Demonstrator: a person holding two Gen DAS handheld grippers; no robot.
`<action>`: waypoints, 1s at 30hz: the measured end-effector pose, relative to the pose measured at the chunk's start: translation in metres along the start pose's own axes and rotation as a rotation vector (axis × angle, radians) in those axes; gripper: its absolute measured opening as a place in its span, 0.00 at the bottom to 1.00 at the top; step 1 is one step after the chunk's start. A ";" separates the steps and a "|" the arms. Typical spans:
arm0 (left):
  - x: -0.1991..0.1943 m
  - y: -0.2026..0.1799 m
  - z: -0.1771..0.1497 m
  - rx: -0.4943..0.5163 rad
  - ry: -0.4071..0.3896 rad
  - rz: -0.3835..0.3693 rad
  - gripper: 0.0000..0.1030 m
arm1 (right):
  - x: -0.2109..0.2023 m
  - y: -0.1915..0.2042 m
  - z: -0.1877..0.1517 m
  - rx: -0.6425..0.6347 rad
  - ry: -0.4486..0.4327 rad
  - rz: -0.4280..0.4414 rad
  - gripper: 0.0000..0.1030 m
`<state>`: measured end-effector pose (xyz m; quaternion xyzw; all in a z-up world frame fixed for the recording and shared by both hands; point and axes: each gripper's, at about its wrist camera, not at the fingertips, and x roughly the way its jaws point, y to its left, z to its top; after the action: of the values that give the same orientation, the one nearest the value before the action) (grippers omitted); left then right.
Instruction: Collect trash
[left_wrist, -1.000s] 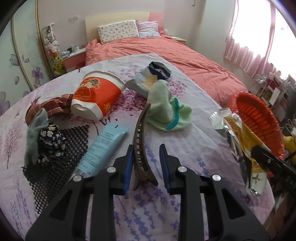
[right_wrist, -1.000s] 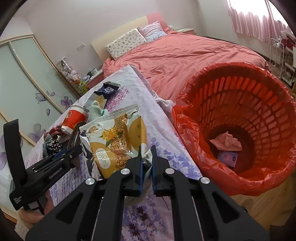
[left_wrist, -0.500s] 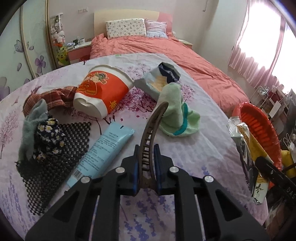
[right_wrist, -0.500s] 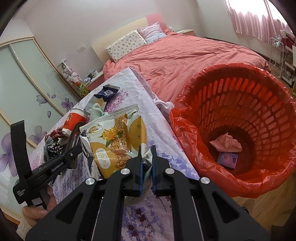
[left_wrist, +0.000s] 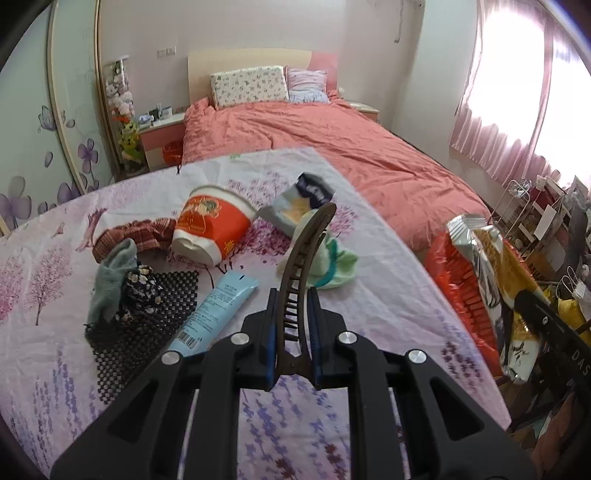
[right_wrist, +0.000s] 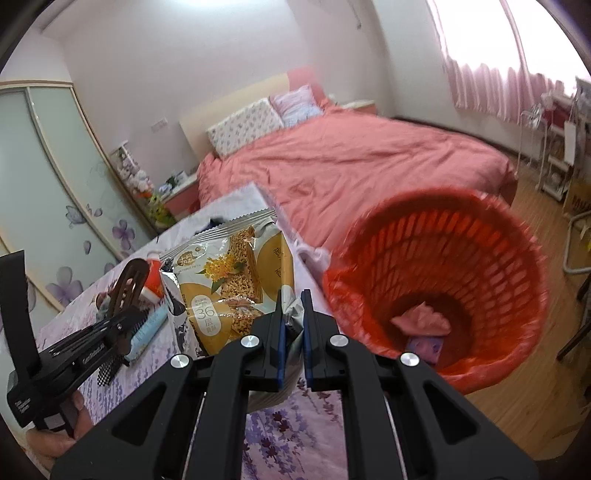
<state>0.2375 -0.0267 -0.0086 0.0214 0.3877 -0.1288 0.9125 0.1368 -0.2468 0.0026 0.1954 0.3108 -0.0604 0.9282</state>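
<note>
My left gripper (left_wrist: 292, 295) is shut on a brown hair clip (left_wrist: 305, 258) and holds it lifted above the table. My right gripper (right_wrist: 292, 295) is shut on a yellow-and-white snack bag (right_wrist: 236, 284), held upright at the table's right edge beside the red trash basket (right_wrist: 439, 273). The basket holds a pink crumpled piece and a purple packet. The snack bag (left_wrist: 491, 288) and basket (left_wrist: 458, 280) also show in the left wrist view. A red noodle cup (left_wrist: 208, 229) and a blue-grey snack wrapper (left_wrist: 299, 203) lie on the table.
On the floral tablecloth (left_wrist: 388, 295) lie a light blue tube (left_wrist: 218, 306), a green cloth (left_wrist: 328, 262), a black mesh mat (left_wrist: 147, 325), socks and a plaid cloth (left_wrist: 133, 236). A pink bed (left_wrist: 332, 147) stands behind. Shelves and bags stand at the right.
My left gripper closed on the hair clip and lifted it off the table. My right gripper has risen with the snack bag, so the basket now sits lower and further off.
</note>
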 end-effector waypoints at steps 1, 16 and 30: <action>-0.003 -0.003 0.001 0.002 -0.004 0.000 0.15 | -0.006 -0.001 0.002 -0.002 -0.016 -0.009 0.07; -0.046 -0.063 0.006 0.055 -0.036 -0.106 0.15 | -0.039 -0.045 0.020 0.040 -0.132 -0.127 0.07; -0.026 -0.151 0.007 0.128 -0.012 -0.270 0.15 | -0.034 -0.105 0.032 0.122 -0.173 -0.234 0.07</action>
<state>0.1868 -0.1674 0.0238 0.0263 0.3728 -0.2747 0.8859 0.1024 -0.3564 0.0125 0.2081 0.2461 -0.2034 0.9245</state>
